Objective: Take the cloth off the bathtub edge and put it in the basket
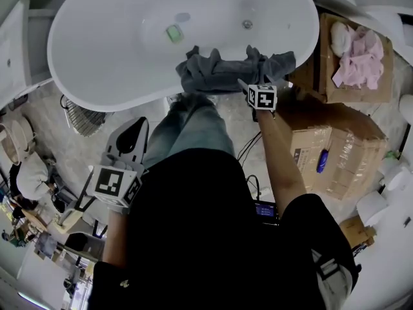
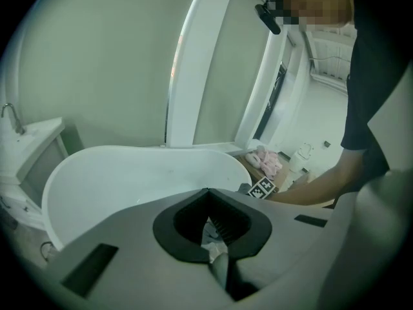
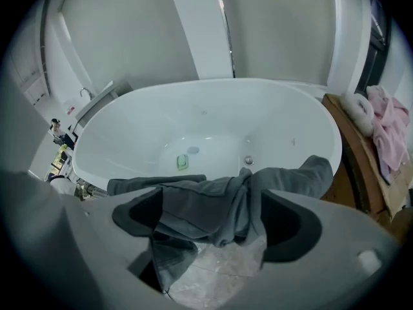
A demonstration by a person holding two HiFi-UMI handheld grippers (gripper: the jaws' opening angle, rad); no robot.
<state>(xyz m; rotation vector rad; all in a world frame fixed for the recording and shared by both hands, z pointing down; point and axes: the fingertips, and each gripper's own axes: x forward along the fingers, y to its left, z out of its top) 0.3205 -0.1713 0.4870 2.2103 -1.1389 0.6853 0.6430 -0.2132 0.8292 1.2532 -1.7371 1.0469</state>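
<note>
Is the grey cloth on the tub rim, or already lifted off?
On the rim: the grey cloth hangs bunched over the bathtub edge, between the open jaws of the right gripper.

The pale marbled floor [image 1: 48, 105] carries a white bathtub [image 1: 84, 76], which stands free on it. Over the tub's near rim a dark grey cloth [image 1: 216, 70] lies draped and bunched, part hanging inside and part outside. Down in the tub's bottom sits a small green item [image 1: 174, 33], not far from the drain [image 1: 247, 24]. Just beside the tub's right end stands a brown box [image 1: 322, 82], with a pink cloth [image 1: 362, 60] and a white roll [image 1: 341, 37] lying on it. Touching that box, larger cardboard boxes [image 1: 335, 147] sit on the floor. At the tub's other side a wire-mesh thing [image 1: 82, 118] rests on the floor, partly under the rim.
</note>
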